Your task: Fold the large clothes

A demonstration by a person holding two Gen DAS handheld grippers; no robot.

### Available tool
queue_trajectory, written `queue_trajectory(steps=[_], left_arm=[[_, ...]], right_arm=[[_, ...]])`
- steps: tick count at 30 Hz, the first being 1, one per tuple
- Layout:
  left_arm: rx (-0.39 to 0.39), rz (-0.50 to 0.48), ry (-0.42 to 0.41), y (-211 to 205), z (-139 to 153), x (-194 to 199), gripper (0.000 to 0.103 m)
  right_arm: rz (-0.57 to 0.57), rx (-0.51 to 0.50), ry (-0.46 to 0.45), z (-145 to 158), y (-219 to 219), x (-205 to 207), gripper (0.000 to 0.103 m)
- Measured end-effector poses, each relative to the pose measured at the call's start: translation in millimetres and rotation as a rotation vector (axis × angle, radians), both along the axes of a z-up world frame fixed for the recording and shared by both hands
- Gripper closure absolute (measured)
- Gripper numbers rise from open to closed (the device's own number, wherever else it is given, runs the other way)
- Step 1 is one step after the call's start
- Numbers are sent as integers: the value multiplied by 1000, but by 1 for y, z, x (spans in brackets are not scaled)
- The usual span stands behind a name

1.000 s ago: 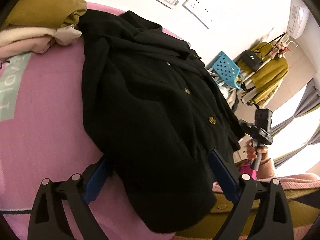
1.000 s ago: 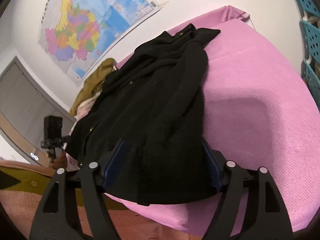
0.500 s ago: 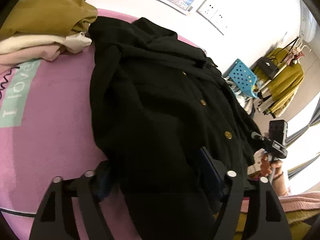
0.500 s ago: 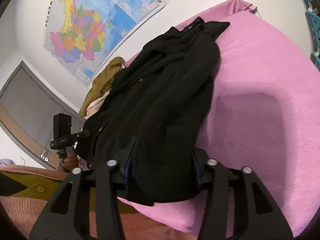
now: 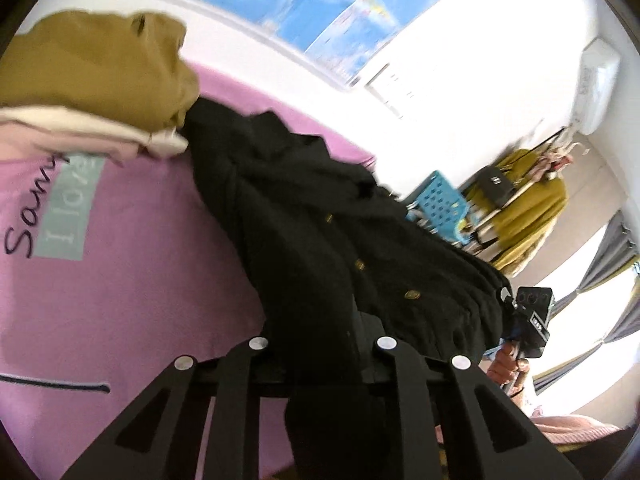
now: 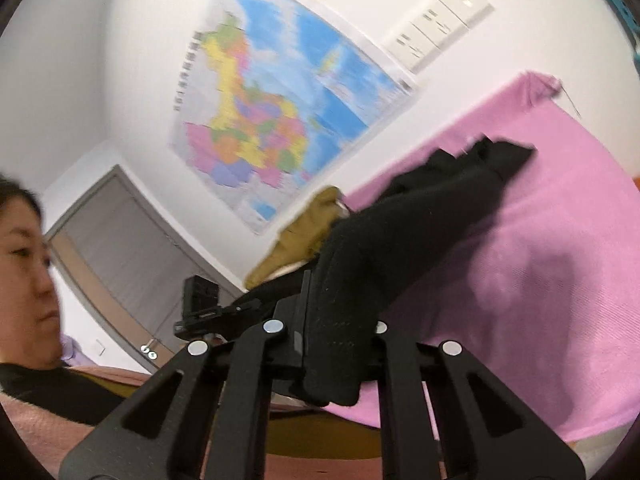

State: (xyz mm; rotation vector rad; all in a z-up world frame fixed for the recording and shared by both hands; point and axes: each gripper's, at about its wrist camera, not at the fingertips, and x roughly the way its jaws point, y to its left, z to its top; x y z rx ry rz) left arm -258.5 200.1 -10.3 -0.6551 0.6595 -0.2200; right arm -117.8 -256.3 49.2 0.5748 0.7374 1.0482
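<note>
A black coat with gold buttons (image 5: 320,232) lies across a pink bedspread (image 5: 132,280). My left gripper (image 5: 322,344) is shut on the coat's near hem, and cloth hangs down between the jaws. My right gripper (image 6: 340,328) is shut on another part of the coat's hem (image 6: 400,248) and lifts it off the bedspread (image 6: 540,240). The far end of the coat (image 6: 496,156) still rests on the bed. Each gripper shows in the other's view: the right one (image 5: 528,320) and the left one (image 6: 204,308).
A stack of folded clothes, mustard on top of cream and pink (image 5: 88,88), lies at the far left of the bed, and also shows in the right wrist view (image 6: 304,236). A blue crate (image 5: 436,204) and a clothes rack with a mustard garment (image 5: 524,204) stand beyond the bed. A map (image 6: 272,120) hangs on the wall.
Both grippers closed from open onto the coat's near hem. Both then rose and lifted the hem off the bed, so the views tilted up toward the wall.
</note>
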Motion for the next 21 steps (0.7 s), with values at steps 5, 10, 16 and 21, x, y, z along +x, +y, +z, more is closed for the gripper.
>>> queue_trajectory(steps=[5, 10, 16, 21], left_arm=[[-61, -21, -93, 6, 10, -31, 85], [-107, -37, -8, 19, -7, -10, 84], [-77, -37, -14, 40, 26, 22, 84], [-21, -33, 14, 52, 54, 76, 84]], right_arm=[[8, 18, -21, 12, -4, -13, 93], [-33, -30, 82, -2, 3, 8, 93], [-56, -39, 68, 26, 17, 49, 92], [-75, -57, 98, 34, 36, 113, 91]])
